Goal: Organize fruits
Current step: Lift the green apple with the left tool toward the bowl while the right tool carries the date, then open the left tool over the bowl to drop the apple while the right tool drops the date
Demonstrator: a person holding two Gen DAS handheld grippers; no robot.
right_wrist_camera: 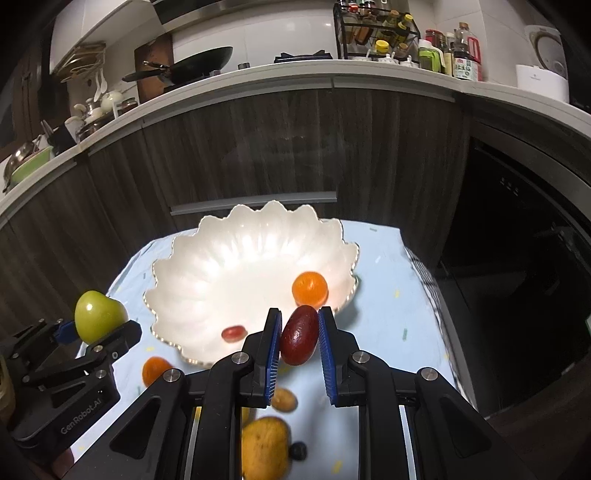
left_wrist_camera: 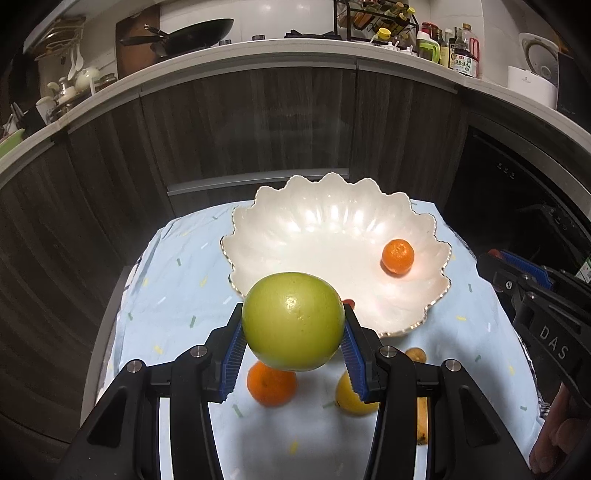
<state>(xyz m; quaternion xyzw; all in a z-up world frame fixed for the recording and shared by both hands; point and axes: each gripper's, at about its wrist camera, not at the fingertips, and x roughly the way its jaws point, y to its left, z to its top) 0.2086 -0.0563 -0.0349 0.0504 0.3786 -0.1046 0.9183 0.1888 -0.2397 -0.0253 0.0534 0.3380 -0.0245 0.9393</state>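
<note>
My left gripper is shut on a green apple, held above the cloth just in front of the white scalloped bowl. My right gripper is shut on a dark red oval fruit over the bowl's near rim. One mandarin lies in the bowl at the right, and a small red fruit lies near its front. On the cloth sit another mandarin, a yellow fruit, a small brown fruit and a dark berry.
A light blue cloth covers the small table. Dark cabinet fronts stand behind it, under a counter with a wok and bottles. To the right is a dark opening. A hand shows at the right edge.
</note>
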